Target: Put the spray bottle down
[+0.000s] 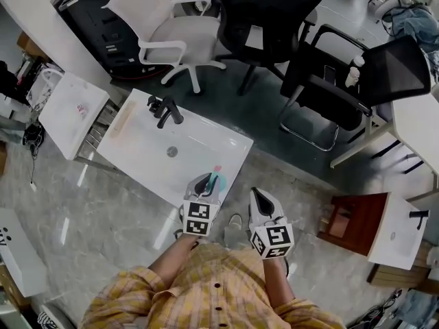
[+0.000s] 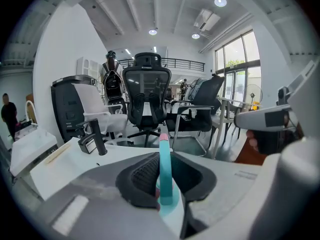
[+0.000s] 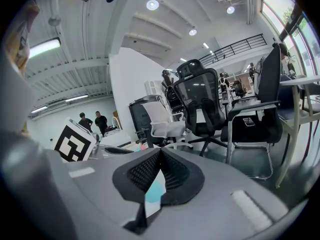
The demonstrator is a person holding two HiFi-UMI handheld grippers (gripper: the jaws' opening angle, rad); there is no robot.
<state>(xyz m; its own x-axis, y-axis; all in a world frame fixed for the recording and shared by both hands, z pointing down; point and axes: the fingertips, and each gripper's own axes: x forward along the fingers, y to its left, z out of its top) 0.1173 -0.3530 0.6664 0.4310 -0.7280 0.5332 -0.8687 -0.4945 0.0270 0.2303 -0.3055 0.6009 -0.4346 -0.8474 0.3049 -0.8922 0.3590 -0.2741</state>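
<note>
A teal spray bottle (image 1: pixel 216 178) with a pink tip stands upright between the jaws of my left gripper (image 1: pixel 205 186), which is shut on it. It hangs over the near right corner of a white sink basin (image 1: pixel 206 142) that has a black faucet (image 1: pixel 164 110). In the left gripper view the bottle (image 2: pixel 165 156) fills the gap between the dark pads (image 2: pixel 142 176), with the faucet (image 2: pixel 95 136) beyond. My right gripper (image 1: pixel 257 196) is beside the left one, off the basin's edge. Its fingertips meet in the right gripper view (image 3: pixel 160 156) and hold nothing.
A white office chair (image 1: pixel 171 29) and two black chairs (image 1: pixel 267 12) (image 1: pixel 350 81) stand beyond the basin. Another white basin (image 1: pixel 72 112) lies at the left. A red-brown wooden stand (image 1: pixel 353 221) sits at the right. People stand far off (image 3: pixel 92 121).
</note>
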